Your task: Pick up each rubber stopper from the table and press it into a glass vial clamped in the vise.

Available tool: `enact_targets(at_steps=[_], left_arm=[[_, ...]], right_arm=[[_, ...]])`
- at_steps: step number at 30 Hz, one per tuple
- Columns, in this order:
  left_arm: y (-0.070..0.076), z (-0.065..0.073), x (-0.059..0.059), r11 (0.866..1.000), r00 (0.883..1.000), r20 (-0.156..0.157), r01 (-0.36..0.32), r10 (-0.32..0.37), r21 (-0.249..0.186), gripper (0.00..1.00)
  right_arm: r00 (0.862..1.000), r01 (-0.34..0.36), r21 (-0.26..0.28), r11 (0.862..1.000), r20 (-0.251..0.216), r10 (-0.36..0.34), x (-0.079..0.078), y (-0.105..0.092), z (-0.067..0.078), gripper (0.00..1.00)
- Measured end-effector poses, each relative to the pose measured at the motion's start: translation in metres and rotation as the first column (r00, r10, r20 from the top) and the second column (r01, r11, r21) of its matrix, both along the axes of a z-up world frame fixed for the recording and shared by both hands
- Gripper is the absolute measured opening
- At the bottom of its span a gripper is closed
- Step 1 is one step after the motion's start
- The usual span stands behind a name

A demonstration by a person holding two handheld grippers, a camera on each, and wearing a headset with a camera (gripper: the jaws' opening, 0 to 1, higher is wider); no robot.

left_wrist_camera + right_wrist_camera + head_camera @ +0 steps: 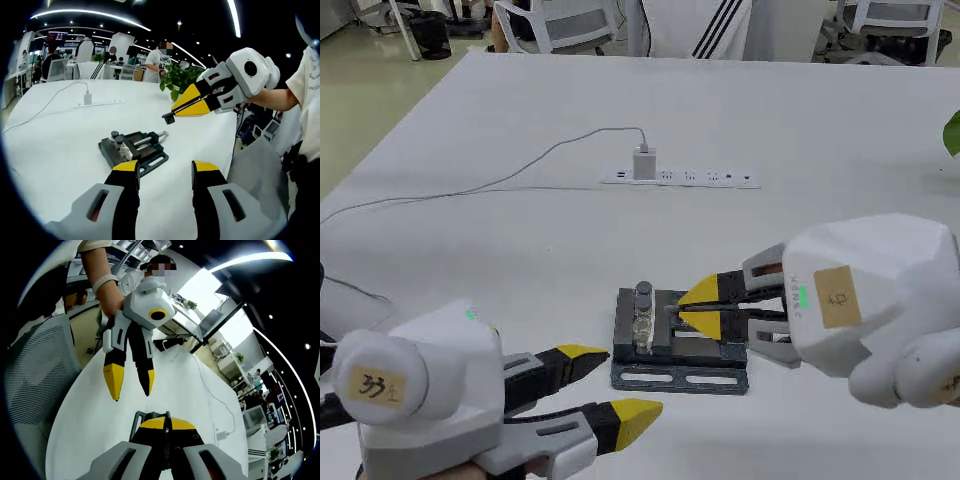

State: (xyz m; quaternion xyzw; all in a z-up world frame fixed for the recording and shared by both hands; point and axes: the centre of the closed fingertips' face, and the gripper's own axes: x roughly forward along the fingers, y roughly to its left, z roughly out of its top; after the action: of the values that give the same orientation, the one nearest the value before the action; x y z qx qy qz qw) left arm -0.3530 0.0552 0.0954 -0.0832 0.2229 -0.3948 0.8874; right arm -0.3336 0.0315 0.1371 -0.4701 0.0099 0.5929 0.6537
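Rubber stopper (643,293), dark, caps the glass vial (643,325) clamped in the vise (680,378) at lower centre of the head view. My right gripper (683,308) sits just right of it and my left gripper (610,388) at lower left, jaws apart.

Left gripper view: my left tips spread at the bottom, and at upper right the right gripper pinches a second stopper (169,119) above the vise.

Right gripper view: my jaws meet at bottom centre, with the left gripper above them, jaws parted.

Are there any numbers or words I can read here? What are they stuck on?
"33": tan sticker on the back of the left claw.
One scribbled mark, unreadable: tan label on the right claw.
Too small to read: print on the person's shirt.
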Motion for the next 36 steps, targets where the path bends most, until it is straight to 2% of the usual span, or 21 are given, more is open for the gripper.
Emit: enact_targets(at_steps=[3,4,6,9,11,12,14,17,19,20,23,27,31,32,36], left_arm=[[-0.005,0.011,0.001,0.998,1.0,-0.003,0.014,-0.014,-0.069,0.3],[-0.007,0.016,0.001,0.995,1.0,-0.005,0.021,-0.021,-0.099,0.28],[-0.01,0.021,0.001,0.992,0.999,-0.007,0.035,-0.037,-0.123,0.28],[-0.017,0.035,0.001,0.968,0.998,-0.033,0.039,-0.049,-0.246,0.25],[-0.017,0.038,0.001,0.964,0.998,-0.027,0.046,-0.055,-0.262,0.21],[-0.019,0.043,0.001,0.952,0.998,-0.04,0.043,-0.058,-0.304,0.19],[-0.021,0.047,0.001,0.941,0.997,-0.041,0.045,-0.062,-0.335,0.18],[-0.021,0.051,0.001,0.932,0.996,-0.044,0.052,-0.072,-0.358,0.15],[-0.022,0.055,0.0,0.916,0.996,-0.056,0.048,-0.076,-0.398,0.14],[-0.022,0.056,0.0,0.912,0.995,-0.055,0.051,-0.08,-0.407,0.14],[-0.025,0.057,-0.004,0.91,0.994,-0.054,0.062,-0.092,-0.409,0.11],[-0.026,0.06,-0.008,0.894,0.993,-0.058,0.071,-0.107,-0.443,0.09],[-0.027,0.062,-0.01,0.888,0.991,-0.056,0.082,-0.12,-0.452,0.09],[-0.028,0.064,-0.011,0.88,0.991,-0.062,0.08,-0.123,-0.468,0.1],[-0.028,0.063,-0.012,0.879,0.989,-0.063,0.088,-0.133,-0.468,0.07]], right_arm=[[0.998,-0.017,0.0,1.0,0.059,0.017,-0.006,0.0,0.009,0.0],[0.999,-0.014,0.007,1.0,0.049,0.014,-0.011,0.0,0.011,0.0],[0.998,-0.011,0.022,1.0,0.06,0.01,-0.015,-0.001,0.015,0.0],[0.996,-0.014,0.029,0.999,0.085,0.012,-0.019,-0.001,0.019,0.0],[0.996,-0.011,0.035,0.999,0.087,0.008,-0.021,-0.002,0.02,0.0],[0.996,-0.012,0.046,0.999,0.087,0.008,-0.023,-0.002,0.022,0.0],[0.996,-0.008,0.058,0.998,0.09,0.003,-0.025,-0.002,0.025,0.0],[0.997,-0.011,0.082,0.997,0.082,0.004,-0.029,-0.001,0.029,0.0],[0.997,-0.015,0.09,0.996,0.076,0.008,-0.032,0.0,0.03,0.0],[0.997,-0.017,0.092,0.996,0.078,0.009,-0.033,0.0,0.03,0.0],[0.997,-0.02,0.094,0.995,0.072,0.013,-0.034,0.0,0.03,0.0],[0.998,-0.026,0.105,0.994,0.056,0.02,-0.035,0.001,0.031,0.0],[0.998,-0.041,0.107,0.993,0.049,0.036,-0.038,0.001,0.03,0.0],[0.998,-0.047,0.106,0.993,0.049,0.042,-0.039,0.001,0.03,0.0],[0.997,-0.057,0.106,0.993,0.049,0.052,-0.041,0.002,0.029,0.0]])
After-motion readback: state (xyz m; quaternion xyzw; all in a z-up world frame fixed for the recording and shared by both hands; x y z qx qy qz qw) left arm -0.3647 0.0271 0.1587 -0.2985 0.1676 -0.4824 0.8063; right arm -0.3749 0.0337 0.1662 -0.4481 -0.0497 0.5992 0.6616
